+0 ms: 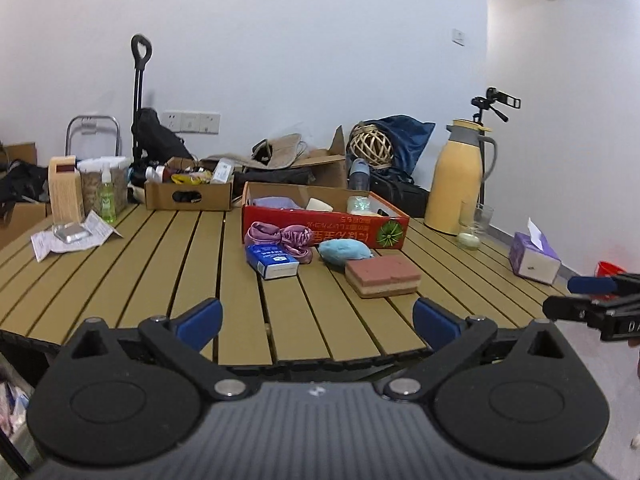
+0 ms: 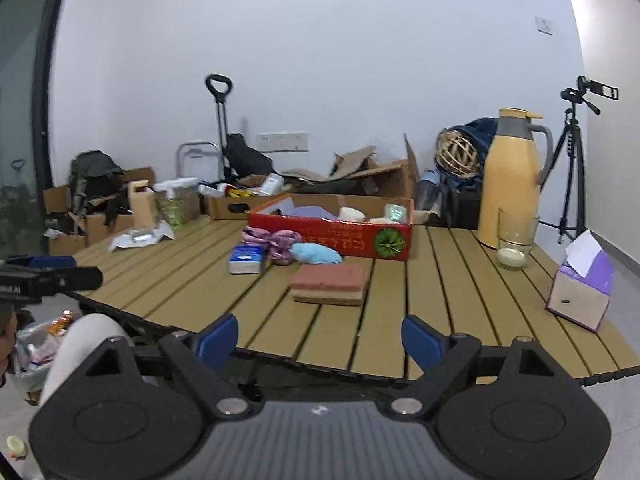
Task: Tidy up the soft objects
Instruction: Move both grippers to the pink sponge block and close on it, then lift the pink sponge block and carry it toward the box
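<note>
We have both tools at the near edge of the desk (image 1: 120,248), none of the soft things touched yet. Left tool (image 1: 318,318) stands wide with nothing between its blue pads; right tool (image 2: 320,338) is likewise wide and empty.

Sponge block (image 2: 328,283): nearest item, lying flat just ahead of the right tool, well short of the red box (image 2: 332,236). We expect it to be light and compressible, springing back; best taken across its two long sides at mid-height, with a modest squeeze. It looks like a pink layer over a tan layer, coarse on top.

Blue cloth bundle (image 1: 344,250): beside the box front, just behind the sponge. Probably limp and very light; pinch the bulk at its middle.

Purple fabric items (image 1: 280,238): crumpled and satiny, touching the box front, next to the blue tissue pack (image 1: 272,262). We judge them slippery; gather a thick fold.

The box already holds a lilac cloth (image 1: 272,202) and pale pieces we cannot identify.
</note>
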Motion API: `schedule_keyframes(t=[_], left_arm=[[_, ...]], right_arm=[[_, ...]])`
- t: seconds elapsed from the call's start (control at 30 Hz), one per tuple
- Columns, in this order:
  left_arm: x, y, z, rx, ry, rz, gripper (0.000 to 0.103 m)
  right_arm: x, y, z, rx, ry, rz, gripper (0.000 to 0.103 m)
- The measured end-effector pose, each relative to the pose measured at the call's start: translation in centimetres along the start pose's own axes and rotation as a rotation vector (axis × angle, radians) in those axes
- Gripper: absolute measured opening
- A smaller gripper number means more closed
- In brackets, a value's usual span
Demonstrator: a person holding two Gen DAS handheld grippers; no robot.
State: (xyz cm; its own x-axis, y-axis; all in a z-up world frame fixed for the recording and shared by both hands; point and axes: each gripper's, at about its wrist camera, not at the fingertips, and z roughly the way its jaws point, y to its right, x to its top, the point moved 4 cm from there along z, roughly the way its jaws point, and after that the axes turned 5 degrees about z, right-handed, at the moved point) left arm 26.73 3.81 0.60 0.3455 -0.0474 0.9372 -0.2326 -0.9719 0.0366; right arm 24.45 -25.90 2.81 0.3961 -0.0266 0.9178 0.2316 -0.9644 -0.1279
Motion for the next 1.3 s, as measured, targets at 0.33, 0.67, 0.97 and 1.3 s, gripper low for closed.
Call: schedule_keyframes(t=[0.33, 0.67, 0.97, 1.3], left_arm=[[-0.1, -0.3, 8.4, -0.031, -0.118, -0.02, 0.103], [1.8, 2.0, 21.8, -0.128, -0.271, -0.122, 0.085], [2.6, 1.9, 29.9, -0.213, -0.362, -0.238, 0.038], [2.0, 1.5, 29.6, -0.246, -0.384, -0.323, 0.038]], right_arm=[[0.0, 2.4, 7.8, -0.004, -0.05, 0.074, 0.087], [1.8, 5.7, 20.1, 0.038, -0.162, 0.213, 0.072], [3.4, 6.5, 27.8, 0.114, -0.189, 0.299, 0.02], [2.9, 8.1, 29.0, 0.146, -0.212, 0.431, 0.031]])
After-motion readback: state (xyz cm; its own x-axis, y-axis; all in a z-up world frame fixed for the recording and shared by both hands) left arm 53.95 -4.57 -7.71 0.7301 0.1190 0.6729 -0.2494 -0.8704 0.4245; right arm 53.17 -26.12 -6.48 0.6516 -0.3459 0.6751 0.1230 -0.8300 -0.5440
